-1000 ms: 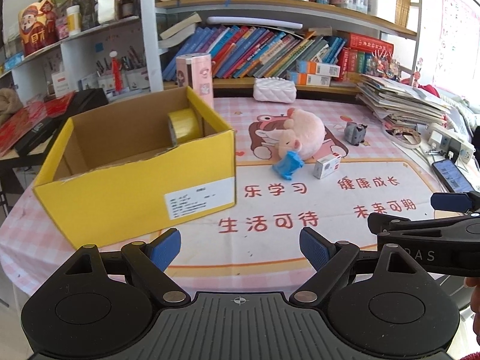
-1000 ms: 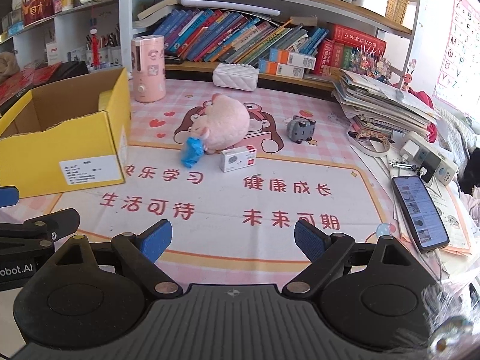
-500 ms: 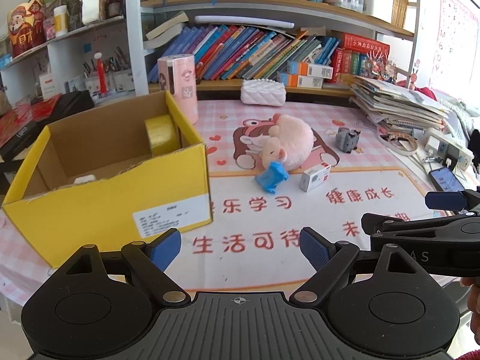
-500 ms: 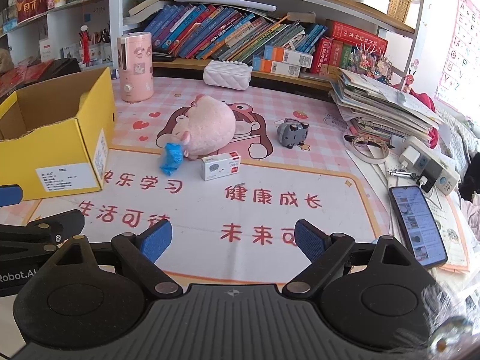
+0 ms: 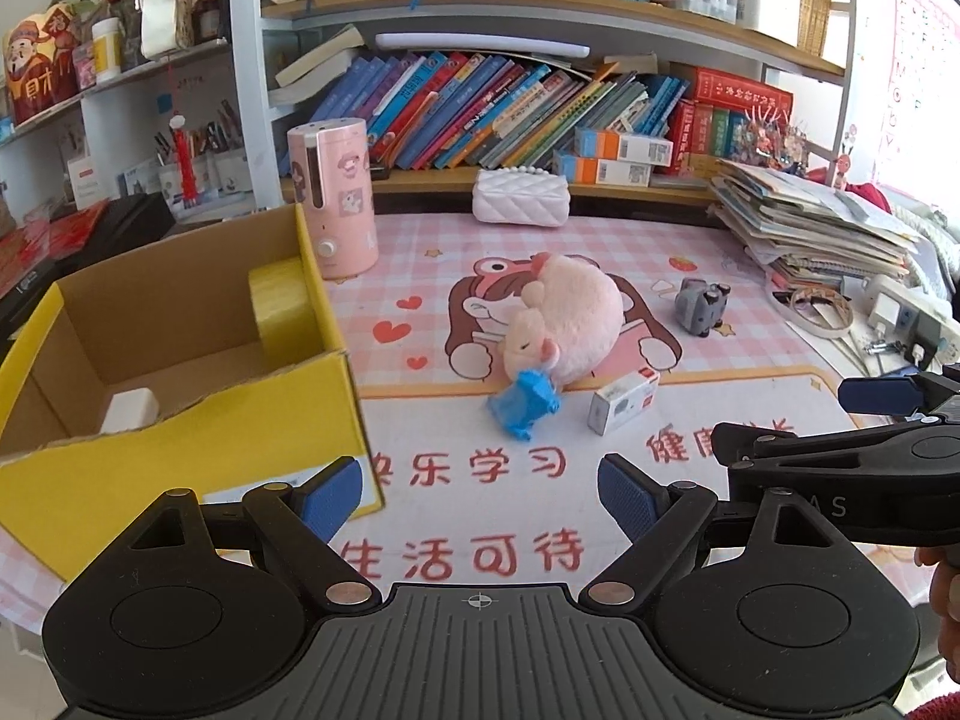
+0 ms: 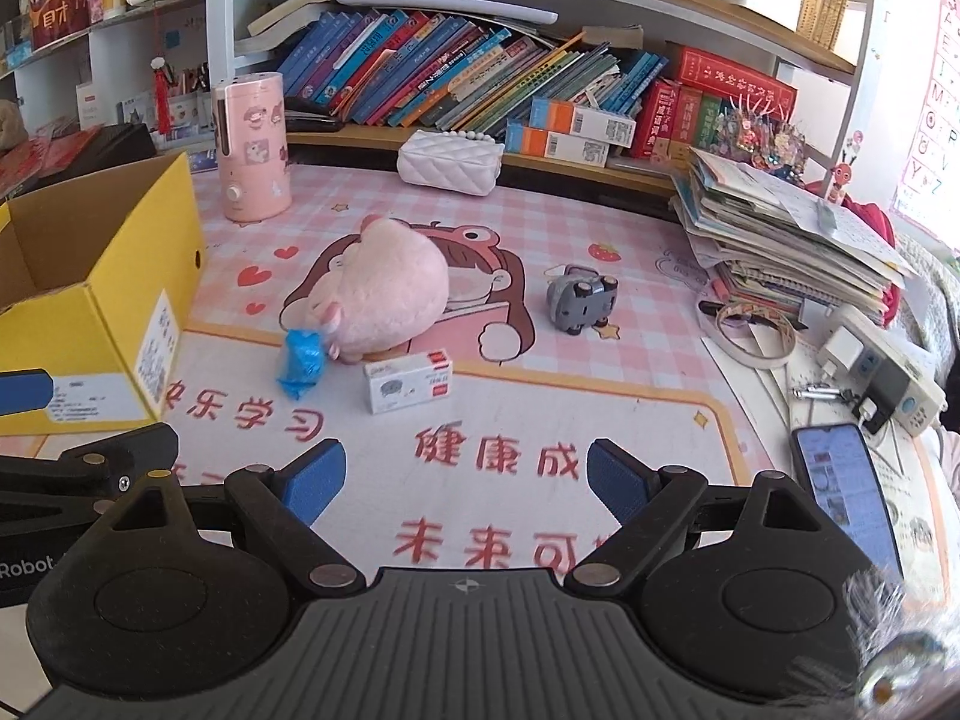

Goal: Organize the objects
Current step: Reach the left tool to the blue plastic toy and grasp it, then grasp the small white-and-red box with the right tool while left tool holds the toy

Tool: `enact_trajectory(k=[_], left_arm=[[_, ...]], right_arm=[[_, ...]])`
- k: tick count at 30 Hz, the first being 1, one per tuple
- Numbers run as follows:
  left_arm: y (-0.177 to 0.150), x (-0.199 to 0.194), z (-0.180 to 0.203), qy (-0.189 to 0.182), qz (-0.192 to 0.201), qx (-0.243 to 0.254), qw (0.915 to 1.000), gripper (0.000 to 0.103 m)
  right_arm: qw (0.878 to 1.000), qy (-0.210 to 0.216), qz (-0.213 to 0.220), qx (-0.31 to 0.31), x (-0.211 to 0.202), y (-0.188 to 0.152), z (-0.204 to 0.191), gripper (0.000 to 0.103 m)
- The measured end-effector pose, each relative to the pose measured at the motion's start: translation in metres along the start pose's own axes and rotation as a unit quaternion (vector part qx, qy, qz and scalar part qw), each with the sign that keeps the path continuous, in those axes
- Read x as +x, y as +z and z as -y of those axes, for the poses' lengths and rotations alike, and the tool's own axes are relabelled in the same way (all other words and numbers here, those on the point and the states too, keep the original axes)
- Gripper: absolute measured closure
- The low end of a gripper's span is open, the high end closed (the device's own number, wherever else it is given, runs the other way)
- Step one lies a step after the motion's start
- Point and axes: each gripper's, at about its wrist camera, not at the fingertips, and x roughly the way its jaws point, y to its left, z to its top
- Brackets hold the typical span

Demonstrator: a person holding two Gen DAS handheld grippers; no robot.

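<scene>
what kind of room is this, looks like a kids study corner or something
Most likely a child's study desk at home. Shelves packed with leaning books run behind it, a pink cartoon desk mat covers the top, and a pink plush toy lies on it. A stack of workbooks sits at one side.

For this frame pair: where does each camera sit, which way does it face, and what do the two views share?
Left wrist: on the left gripper, angled down over the mat toward the yellow box; the open right gripper and some fingers show at right.
Right wrist: on the right gripper, jaws open, facing the small white box; the left gripper shows at left.
Shared: yellow box, pink plush, blue toy, grey toy car.
</scene>
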Motion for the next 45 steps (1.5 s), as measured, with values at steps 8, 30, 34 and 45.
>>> enact_trajectory(k=[8,30,34,45], left_arm=[[0.011,0.015,0.015,0.013,-0.003,-0.004,0.9999,0.016],[0.026,0.069,0.045,0.046,-0.033,0.015,0.9983,0.043],[0.030,0.093,0.048,0.055,-0.042,0.018,0.9975,0.047],[0.032,0.139,0.040,0.060,-0.086,-0.028,0.9941,0.078]], right_arm=[[1.000,0.014,-0.001,-0.005,0.019,0.012,0.019,0.017],[0.996,0.085,-0.011,-0.016,0.061,0.040,0.048,0.032],[0.996,0.090,-0.003,-0.016,0.068,0.052,0.051,0.032],[0.993,0.116,-0.014,-0.034,0.086,0.061,0.050,0.032]])
